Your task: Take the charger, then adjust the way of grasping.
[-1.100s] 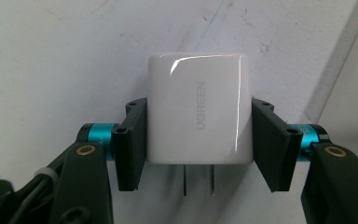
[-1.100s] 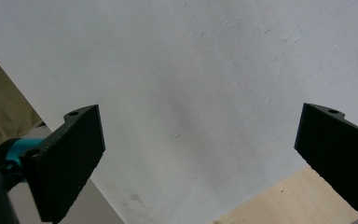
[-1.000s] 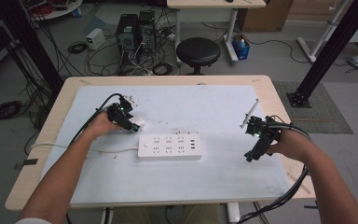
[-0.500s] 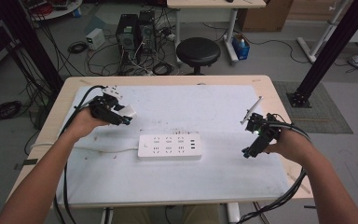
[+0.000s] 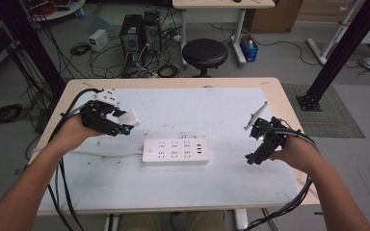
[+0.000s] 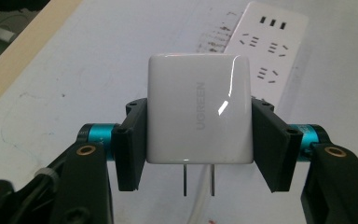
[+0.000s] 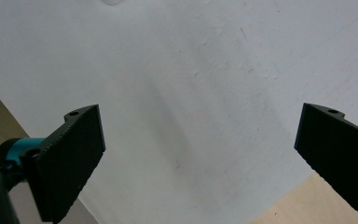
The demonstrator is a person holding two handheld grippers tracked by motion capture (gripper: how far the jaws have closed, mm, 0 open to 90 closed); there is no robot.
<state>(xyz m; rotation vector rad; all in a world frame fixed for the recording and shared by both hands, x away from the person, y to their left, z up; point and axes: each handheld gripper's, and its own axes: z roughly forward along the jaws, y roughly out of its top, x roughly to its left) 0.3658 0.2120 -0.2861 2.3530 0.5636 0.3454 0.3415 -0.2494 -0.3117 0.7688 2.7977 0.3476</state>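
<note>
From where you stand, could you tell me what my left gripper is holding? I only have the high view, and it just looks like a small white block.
Observer: The left gripper holds a white charger, its jaws pressing on two opposite sides.
Operator: Thank you. Can you see its prongs?
Observer: Yes, two flat metal prongs stick out of the charger's near face, towards the gripper's camera.
Operator: And is my right gripper holding anything?
Observer: No, the right gripper has its jaws wide apart with just the white table mat between them.
</note>
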